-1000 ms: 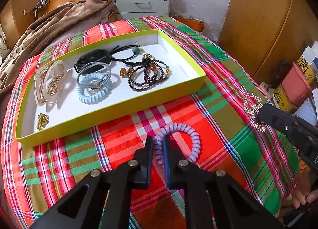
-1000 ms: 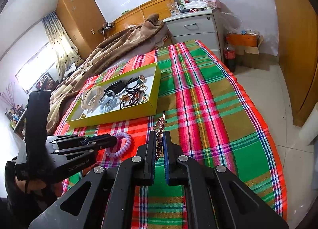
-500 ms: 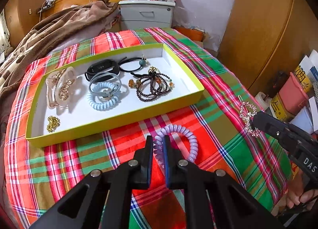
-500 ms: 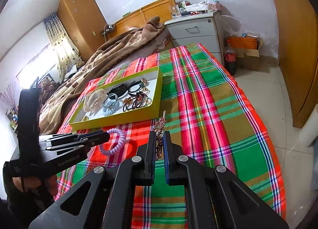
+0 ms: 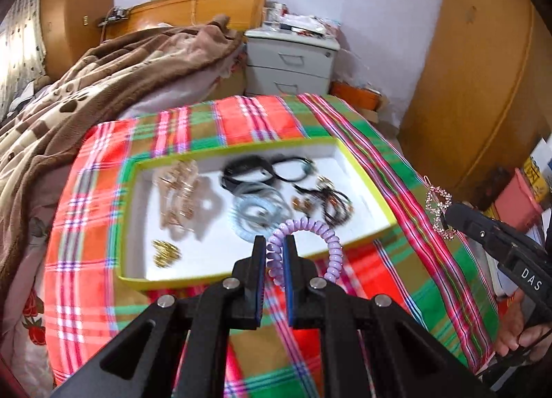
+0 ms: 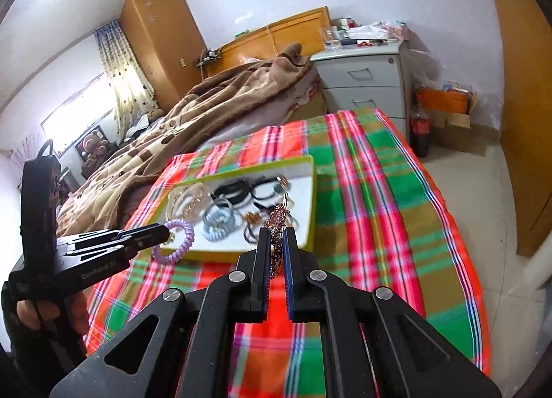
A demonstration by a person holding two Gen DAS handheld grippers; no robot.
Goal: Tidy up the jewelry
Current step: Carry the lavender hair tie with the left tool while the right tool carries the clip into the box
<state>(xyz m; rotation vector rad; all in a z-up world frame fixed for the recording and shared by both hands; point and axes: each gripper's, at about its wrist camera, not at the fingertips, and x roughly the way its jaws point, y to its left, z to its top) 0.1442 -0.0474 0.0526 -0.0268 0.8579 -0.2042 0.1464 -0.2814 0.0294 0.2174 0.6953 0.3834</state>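
Left gripper (image 5: 274,253) is clamping the purple coil hair tie (image 5: 310,242), holding it just above the tray's near rim; it's light, springy, squashes easily, so pinching one side of the coil is working. Right gripper (image 6: 276,246) is gripping the sparkly hair clip (image 6: 276,225), stiff, thin, probably fragile. Yellow-green tray (image 5: 220,277) on the bed is holding coil ties, bracelets, claw clips.

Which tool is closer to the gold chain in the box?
Left. The left tool hangs just beside the gold chain; the right tool is at the box's opposite end.
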